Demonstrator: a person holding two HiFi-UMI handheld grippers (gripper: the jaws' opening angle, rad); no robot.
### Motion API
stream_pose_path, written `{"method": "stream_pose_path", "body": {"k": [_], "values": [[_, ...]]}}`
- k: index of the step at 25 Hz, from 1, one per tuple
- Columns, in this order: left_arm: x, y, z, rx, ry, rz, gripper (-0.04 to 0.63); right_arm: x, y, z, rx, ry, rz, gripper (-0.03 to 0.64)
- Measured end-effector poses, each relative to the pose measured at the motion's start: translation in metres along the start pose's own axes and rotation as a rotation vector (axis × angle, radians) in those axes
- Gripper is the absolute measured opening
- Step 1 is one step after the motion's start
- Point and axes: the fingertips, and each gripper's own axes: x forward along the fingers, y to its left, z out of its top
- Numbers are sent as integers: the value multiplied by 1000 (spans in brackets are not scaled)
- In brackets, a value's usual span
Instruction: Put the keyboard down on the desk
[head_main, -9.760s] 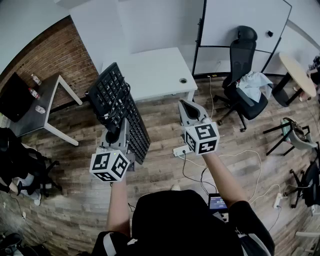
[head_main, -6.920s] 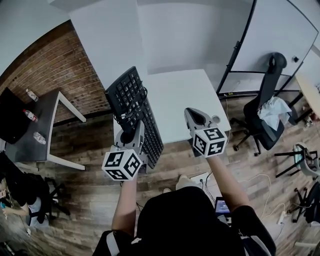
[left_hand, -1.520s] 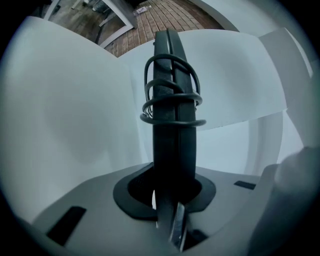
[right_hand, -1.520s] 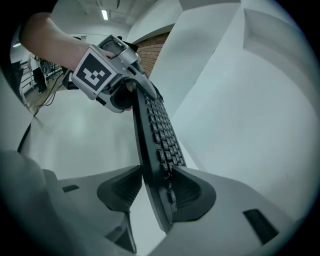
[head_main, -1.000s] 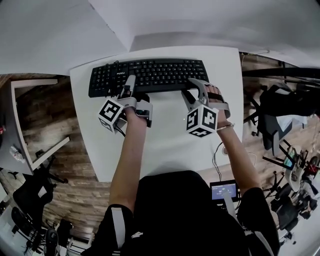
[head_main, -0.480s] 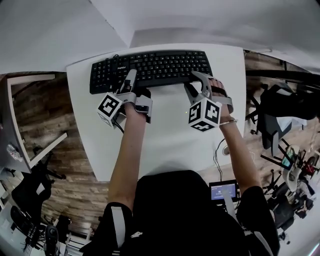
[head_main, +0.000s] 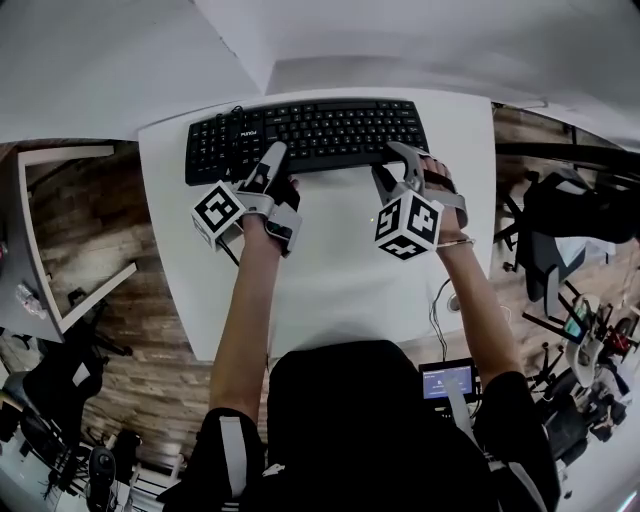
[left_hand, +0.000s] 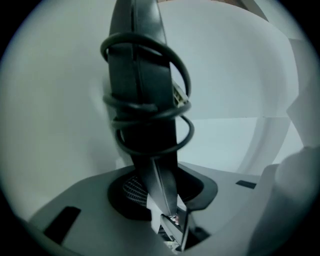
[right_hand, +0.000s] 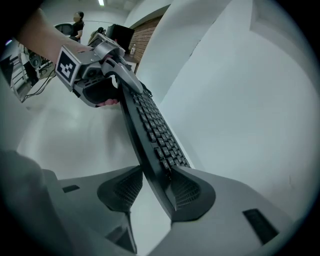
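Note:
The black keyboard (head_main: 320, 130) lies flat along the far side of the white desk (head_main: 330, 270), keys up. My left gripper (head_main: 272, 158) is at its near edge, left of the middle. In the left gripper view the keyboard's edge (left_hand: 142, 100), wrapped in its coiled cable (left_hand: 185, 135), stands between the jaws of that gripper (left_hand: 167, 187). They have just been opening and the pads stand off it. My right gripper (head_main: 395, 162) is on the keyboard's right part. One pad lies on the keys (right_hand: 155, 135) and the other meets the front edge, so this gripper (right_hand: 160, 180) is shut on it.
A white wall rises right behind the desk. Office chairs (head_main: 560, 230) stand to the right on the wood floor. A small lit screen (head_main: 448, 380) and cables lie near the person's right side. A dark table (head_main: 20, 250) is at the left. A person (right_hand: 78, 22) stands far off.
The keyboard was carried upright in the left gripper to the desk and now lies flat. Over the last second the left gripper has tilted and its jaws have spread; the right has stayed.

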Motion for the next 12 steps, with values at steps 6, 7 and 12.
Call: {"method": "stream_pose_path", "body": {"k": [6,7,12], "values": [[-18,-5,-20,69,76,-14,138,0,2,3,9,8,8,199],[-20,-5,-21,90,88,-10,138,1,2,2,10,10,8,199],[-40,-2,-29,169,128,17,138,5,6,0,-2,22,4,199]]}}
